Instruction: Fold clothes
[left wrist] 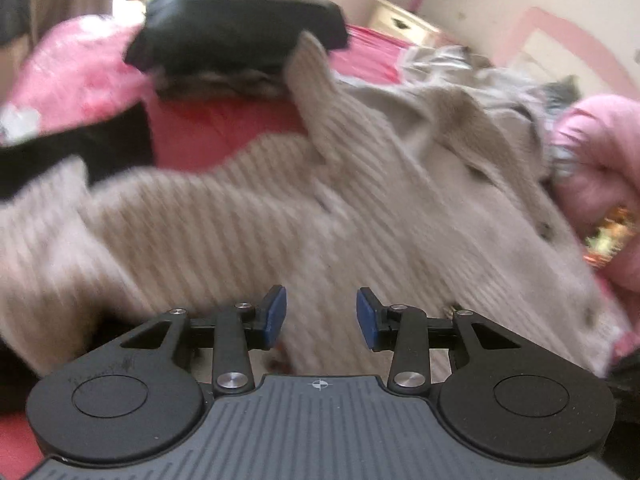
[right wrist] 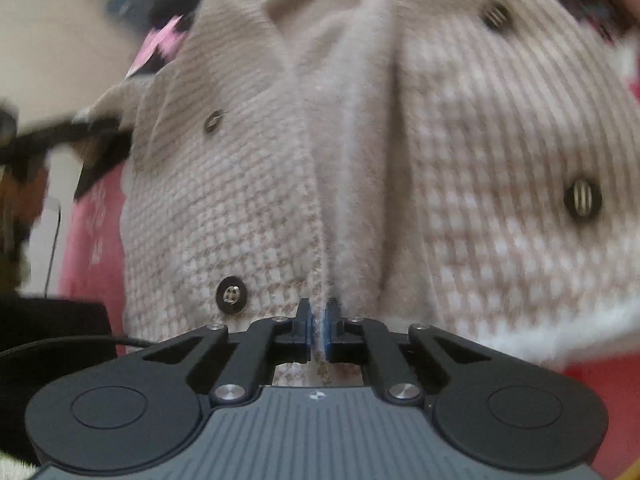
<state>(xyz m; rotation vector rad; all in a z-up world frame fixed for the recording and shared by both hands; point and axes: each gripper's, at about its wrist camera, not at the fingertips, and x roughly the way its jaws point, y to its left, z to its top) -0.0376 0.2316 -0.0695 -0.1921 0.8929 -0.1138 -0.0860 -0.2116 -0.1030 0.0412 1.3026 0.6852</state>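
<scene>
The right gripper (right wrist: 319, 330) is pinching the beige cardigan's (right wrist: 360, 152) edge at lower centre; the left gripper (left wrist: 321, 315) is hovering apart, empty. Left should grab a matching edge before lifting evenly.

Left gripper (left wrist: 321, 314): tilted downward, jaws parted, blue pads (left wrist: 276, 312) apart with nothing between.
Right gripper (right wrist: 319, 328): tilted steeply downward, jaws nearly together, pads (right wrist: 308, 326) pinching a fold of knit fabric.
Linkages: black arms angled inward on both.
Hands: out of view.
</scene>
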